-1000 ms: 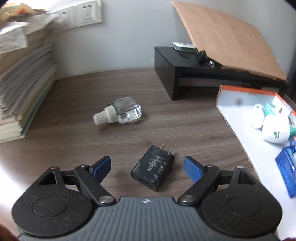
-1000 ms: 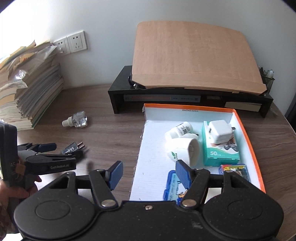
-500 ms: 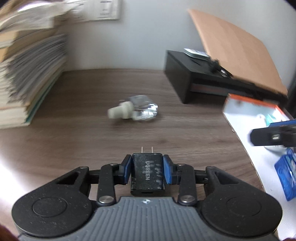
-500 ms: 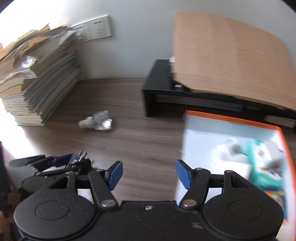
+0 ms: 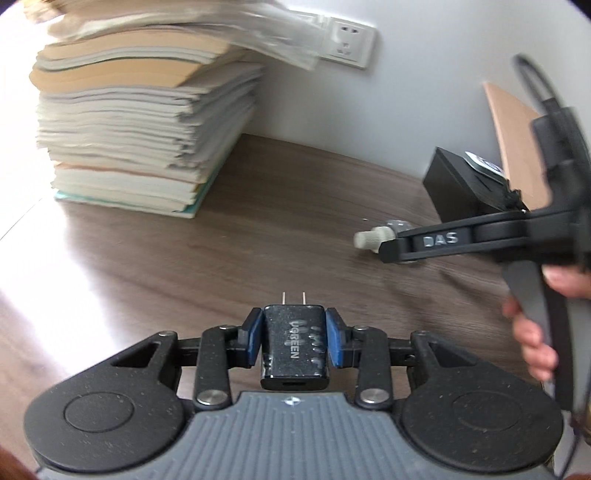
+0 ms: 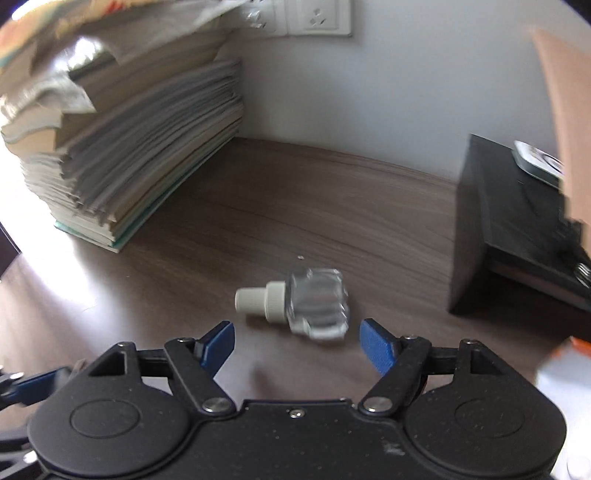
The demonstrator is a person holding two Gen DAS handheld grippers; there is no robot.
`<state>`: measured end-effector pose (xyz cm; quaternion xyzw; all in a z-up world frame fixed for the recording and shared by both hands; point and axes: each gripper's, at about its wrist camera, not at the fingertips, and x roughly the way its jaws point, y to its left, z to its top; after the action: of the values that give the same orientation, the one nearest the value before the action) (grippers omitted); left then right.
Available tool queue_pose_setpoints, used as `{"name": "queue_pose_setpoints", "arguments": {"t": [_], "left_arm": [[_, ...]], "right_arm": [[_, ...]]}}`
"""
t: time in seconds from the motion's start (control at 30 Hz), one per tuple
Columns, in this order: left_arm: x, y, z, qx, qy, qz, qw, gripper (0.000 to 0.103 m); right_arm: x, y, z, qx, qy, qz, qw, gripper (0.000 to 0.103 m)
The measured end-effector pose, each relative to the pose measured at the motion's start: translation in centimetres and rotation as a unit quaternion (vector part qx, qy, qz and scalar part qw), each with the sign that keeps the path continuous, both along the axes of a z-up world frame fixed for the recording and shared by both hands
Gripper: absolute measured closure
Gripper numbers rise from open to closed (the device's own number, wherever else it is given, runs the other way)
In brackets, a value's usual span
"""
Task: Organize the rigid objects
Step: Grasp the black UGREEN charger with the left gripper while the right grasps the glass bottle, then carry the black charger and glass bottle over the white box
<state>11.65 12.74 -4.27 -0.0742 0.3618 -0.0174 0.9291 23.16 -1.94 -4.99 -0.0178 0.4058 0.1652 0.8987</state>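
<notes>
My left gripper (image 5: pixel 293 341) is shut on a black charger plug (image 5: pixel 294 345), held above the wooden desk with its two prongs pointing away. A small clear glass bottle (image 6: pixel 317 308) with a white cap lies on its side on the desk. My right gripper (image 6: pixel 297 341) hovers just in front of the bottle; its jaws are opening and stand wide, with nothing between the pads. In the left wrist view the bottle's white cap (image 5: pixel 369 239) peeks out behind a finger of the right gripper (image 5: pixel 439 243), which a hand (image 5: pixel 532 332) holds.
A tall stack of books and papers (image 5: pixel 129 129) fills the left back of the desk (image 5: pixel 258 229). A black riser shelf (image 6: pixel 517 229) stands at the right, with a brown board (image 5: pixel 513 133) leaning above it. Wall sockets (image 6: pixel 317 18) sit behind. An orange-edged box corner (image 6: pixel 576 347) shows at far right.
My left gripper closed on the charger plug and lifted it off the desk. My right gripper swung left from the box to the bottle and its jaws widened.
</notes>
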Motion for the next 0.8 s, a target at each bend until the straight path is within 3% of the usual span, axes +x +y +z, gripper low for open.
{"name": "queue_pose_setpoints", "arguments": {"t": [0.13, 0.37, 0.6, 0.8], "left_arm": [[0.0, 0.8, 0.0, -0.004, 0.001, 0.015, 0.9999, 0.067], [0.2, 1.4, -0.2, -0.011, 0.003, 0.027, 0.9996, 0.067], [0.5, 1.4, -0.2, -0.014, 0.0, 0.036, 0.9992, 0.067], [0.8, 0.5, 0.8, -0.014, -0.002, 0.036, 0.9992, 0.067]], "right_arm": [[1.5, 1.5, -0.7, -0.022, -0.012, 0.014, 1.0, 0.011], [3.5, 2.9, -1.6, -0.035, 0.008, 0.026, 0.999, 0.01], [2.5, 1.8, -1.4, -0.027, -0.008, 0.03, 0.999, 0.011], [0.3, 0.7, 0.7, -0.008, -0.017, 0.01, 1.0, 0.011]]}}
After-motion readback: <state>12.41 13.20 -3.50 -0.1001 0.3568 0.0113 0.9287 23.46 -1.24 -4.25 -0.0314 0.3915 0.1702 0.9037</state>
